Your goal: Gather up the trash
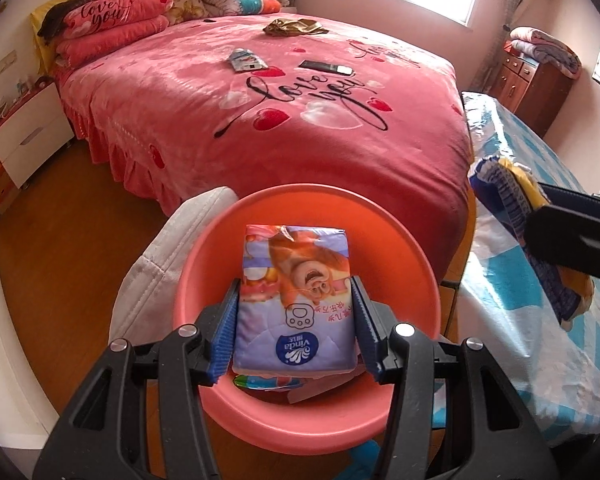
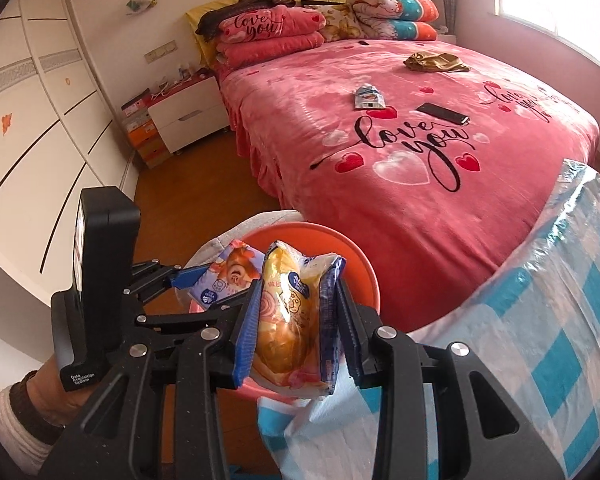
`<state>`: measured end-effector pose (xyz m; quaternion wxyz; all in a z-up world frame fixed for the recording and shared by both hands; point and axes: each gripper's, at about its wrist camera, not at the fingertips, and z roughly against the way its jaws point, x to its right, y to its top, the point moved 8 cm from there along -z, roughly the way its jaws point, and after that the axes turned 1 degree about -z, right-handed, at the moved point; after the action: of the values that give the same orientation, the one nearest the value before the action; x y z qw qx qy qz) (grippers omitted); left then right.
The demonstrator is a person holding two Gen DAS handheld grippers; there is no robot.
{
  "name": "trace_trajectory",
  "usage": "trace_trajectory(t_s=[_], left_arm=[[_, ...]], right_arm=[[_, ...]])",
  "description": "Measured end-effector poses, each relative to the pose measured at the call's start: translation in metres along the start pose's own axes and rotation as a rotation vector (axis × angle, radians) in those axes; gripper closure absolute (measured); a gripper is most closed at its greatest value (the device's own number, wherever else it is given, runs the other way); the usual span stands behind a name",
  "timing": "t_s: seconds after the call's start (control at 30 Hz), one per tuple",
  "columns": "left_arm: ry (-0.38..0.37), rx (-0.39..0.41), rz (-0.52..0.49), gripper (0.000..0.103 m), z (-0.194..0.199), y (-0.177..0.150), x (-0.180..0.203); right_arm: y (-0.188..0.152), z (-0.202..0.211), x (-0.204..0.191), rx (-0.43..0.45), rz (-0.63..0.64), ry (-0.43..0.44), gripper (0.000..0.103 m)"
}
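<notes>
The left gripper [image 1: 296,330] pinches a tissue pack [image 1: 296,300] over the orange bin [image 1: 412,248] at lower centre; released off-centre, the pack could catch the rim and fall to the wooden floor [image 1: 60,216]. To the right, the right gripper [image 2: 296,328] squeezes a yellow wrapper [image 2: 290,320] — crinkly film that may slip. The pink bed [image 1: 300,120] behind holds more scraps.

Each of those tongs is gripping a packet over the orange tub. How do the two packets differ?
The tissue pack in the left tongs is purple with a cartoon bear, flat and boxy; the snack bag in the right tongs is yellow with blue edges, puffy and crumpled. The tissue pack hangs directly over the orange tub; the snack bag sits nearer its rim. Both are soft printed plastic packets, clamped between blue pads.
</notes>
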<state>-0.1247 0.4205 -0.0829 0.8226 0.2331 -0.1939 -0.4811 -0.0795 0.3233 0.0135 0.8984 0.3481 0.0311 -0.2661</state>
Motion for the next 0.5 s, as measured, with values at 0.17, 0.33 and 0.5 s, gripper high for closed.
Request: trace_trajectory(t_s=[0.17,0.33,0.5], left_arm=[[0.011,-0.008,0.014,0.050,-0.008,-0.003,-0.006],[0.055,-0.007,0.047,0.032,-0.017,-0.002,-0.019],[0.080,0.017,0.084,0.019,-0.013,0.001,-0.030]], right_arm=[[-0.001,-0.012,0.000,0.000,0.003,0.007,0.059],[-0.004,-0.019,0.013,0.001,-0.049,0.000,0.031],[-0.008,-0.002,0.034,0.043,-0.101,-0.044,0.017]])
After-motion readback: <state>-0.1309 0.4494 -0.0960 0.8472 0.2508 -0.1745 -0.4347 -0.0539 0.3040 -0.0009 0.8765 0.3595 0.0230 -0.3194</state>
